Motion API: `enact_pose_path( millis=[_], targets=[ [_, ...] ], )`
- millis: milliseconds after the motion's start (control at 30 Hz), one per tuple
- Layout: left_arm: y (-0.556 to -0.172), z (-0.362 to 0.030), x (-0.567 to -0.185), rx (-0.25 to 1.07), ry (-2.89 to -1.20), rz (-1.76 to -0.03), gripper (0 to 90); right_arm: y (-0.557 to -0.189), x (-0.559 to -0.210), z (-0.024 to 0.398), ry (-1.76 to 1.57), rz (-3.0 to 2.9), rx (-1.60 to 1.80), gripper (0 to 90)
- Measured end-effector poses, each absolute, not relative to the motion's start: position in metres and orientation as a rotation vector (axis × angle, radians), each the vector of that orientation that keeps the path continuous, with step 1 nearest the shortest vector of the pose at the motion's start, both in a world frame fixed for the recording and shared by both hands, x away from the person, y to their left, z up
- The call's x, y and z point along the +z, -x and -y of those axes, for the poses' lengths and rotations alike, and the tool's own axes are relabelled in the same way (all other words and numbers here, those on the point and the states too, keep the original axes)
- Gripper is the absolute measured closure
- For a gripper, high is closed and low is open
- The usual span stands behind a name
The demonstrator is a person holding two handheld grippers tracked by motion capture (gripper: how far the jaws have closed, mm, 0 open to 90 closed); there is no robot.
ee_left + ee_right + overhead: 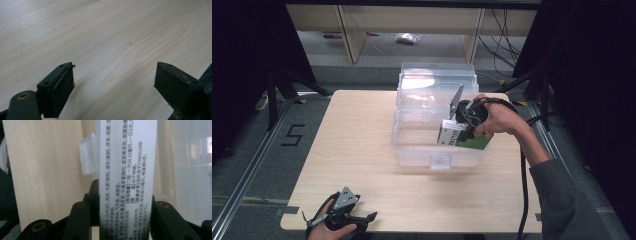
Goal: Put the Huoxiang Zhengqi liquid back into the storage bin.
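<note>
A clear plastic storage bin (412, 145) stands in the middle of the table, its lid tipped open at the back. Inside its right part my right gripper (464, 127) is shut on a green and white box (462, 136) with printed text. In the right gripper view that box (127, 170) stands between the two jaws, its white printed face toward the camera. My left gripper (362, 220) rests at the table's front left edge, held by a hand, open. In the left gripper view my left gripper (115, 82) has nothing but bare wood between its jaws.
The light wooden table (352, 150) sits on a grey floor with a "5" mark (292, 135) at the left. Black stands and cables (507, 45) rise at both sides. A clear latch tab (87, 157) of the bin shows beside the box.
</note>
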State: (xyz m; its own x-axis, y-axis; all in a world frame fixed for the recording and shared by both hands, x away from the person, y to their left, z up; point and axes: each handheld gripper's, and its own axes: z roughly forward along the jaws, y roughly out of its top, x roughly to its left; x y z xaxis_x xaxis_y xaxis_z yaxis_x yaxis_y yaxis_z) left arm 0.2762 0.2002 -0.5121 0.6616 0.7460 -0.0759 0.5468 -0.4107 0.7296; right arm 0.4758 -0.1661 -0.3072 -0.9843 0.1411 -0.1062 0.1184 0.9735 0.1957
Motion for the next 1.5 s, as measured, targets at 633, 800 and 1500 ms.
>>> enact_pose_path(
  millis=[633, 800, 1500],
  targets=[
    [-0.275, -0.200, -0.512, 0.328, -2.119, -0.993, 15.4, -0.512, -0.338, 0.167, -0.188, -3.016, 0.193, 64.9],
    [-0.275, -0.199, -0.512, 0.330, -2.113, -0.999, 15.4, -0.514, -0.346, 0.170, -0.200, -3.033, 0.202, 64.8],
    [-0.275, -0.198, -0.513, 0.337, -2.110, -1.003, 15.4, -0.524, -0.375, 0.174, -0.263, -3.067, 0.129, 64.7]
  ],
)
